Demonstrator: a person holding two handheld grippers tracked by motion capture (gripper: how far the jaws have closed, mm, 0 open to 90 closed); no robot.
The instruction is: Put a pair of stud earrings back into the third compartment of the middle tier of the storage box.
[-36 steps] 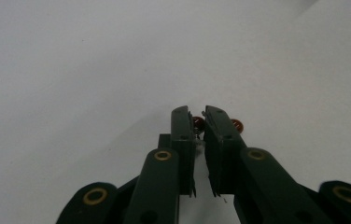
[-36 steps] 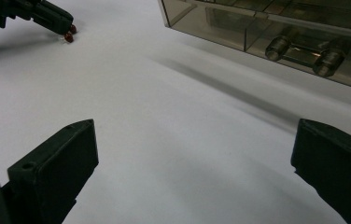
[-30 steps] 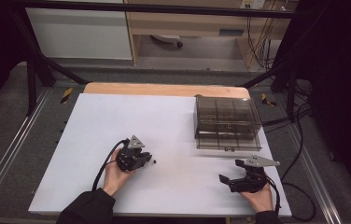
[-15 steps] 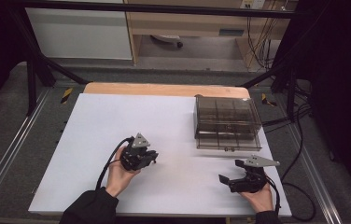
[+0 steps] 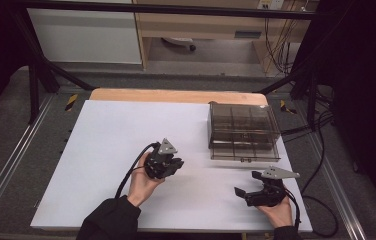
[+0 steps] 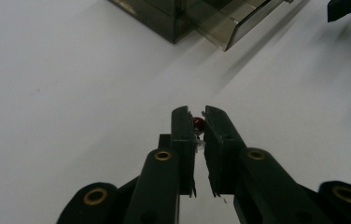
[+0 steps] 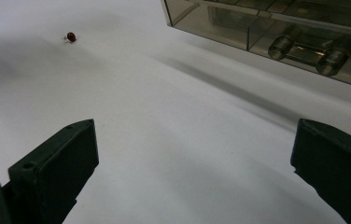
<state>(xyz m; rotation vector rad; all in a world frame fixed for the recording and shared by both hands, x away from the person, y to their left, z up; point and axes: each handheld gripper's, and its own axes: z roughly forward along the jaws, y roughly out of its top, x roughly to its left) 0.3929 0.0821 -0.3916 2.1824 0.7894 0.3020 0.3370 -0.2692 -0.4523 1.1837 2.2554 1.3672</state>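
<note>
While my two hands rest low on the white table (image 5: 106, 135), its surface carries, in descending order of size, the items listed below. A wooden strip borders the table's far edge. On the far right portion of the white surface stands the smoky transparent compartment box (image 5: 244, 131), divided by inner walls into several cells; in my left gripper view its corner (image 6: 178, 21) lies at the top of the frame, and in my right gripper view its near wall (image 7: 276, 28) shows two small cylindrical parts behind the plastic. My right gripper (image 5: 248, 192) sits near the front right corner of the table, just in front of the box and apart from it; its jaws stand wide apart with nothing between them, as my right gripper view (image 7: 192, 158) confirms. My left gripper (image 5: 176, 164) lies near the middle of the table, well to the left of the box, a black cable trailing from it toward my sleeve. Its jaws are drawn nearly together (image 6: 200, 122) and pinch the small red bead (image 6: 199, 123) at their tips, just above the white surface. From my right gripper view the same bead (image 7: 71, 36) appears far off at upper left.
</note>
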